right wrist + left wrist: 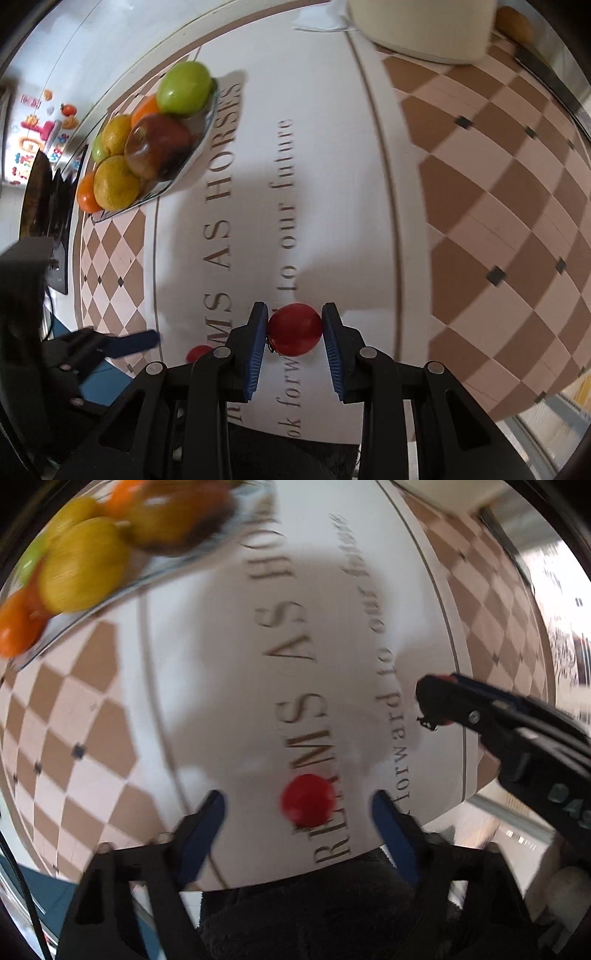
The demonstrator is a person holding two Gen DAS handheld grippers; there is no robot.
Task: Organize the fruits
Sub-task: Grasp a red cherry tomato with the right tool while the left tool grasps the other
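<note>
A glass fruit tray (201,142) holds a green apple (184,88), a dark red apple (157,146), yellow citrus (115,182) and oranges; it also shows blurred in the left wrist view (218,542). My right gripper (294,328) is shut on a red tomato (294,329) above the tablecloth. It appears in the left wrist view (432,705) too. My left gripper (299,805) is open, with a second small red tomato (307,800) lying between its fingers on the cloth. That tomato also shows in the right wrist view (197,353).
The round table has a white cloth (258,229) with printed lettering and a brown checkered border (498,206). A cream cylindrical container (421,26) stands at the far edge. The table's near edge lies just below both grippers.
</note>
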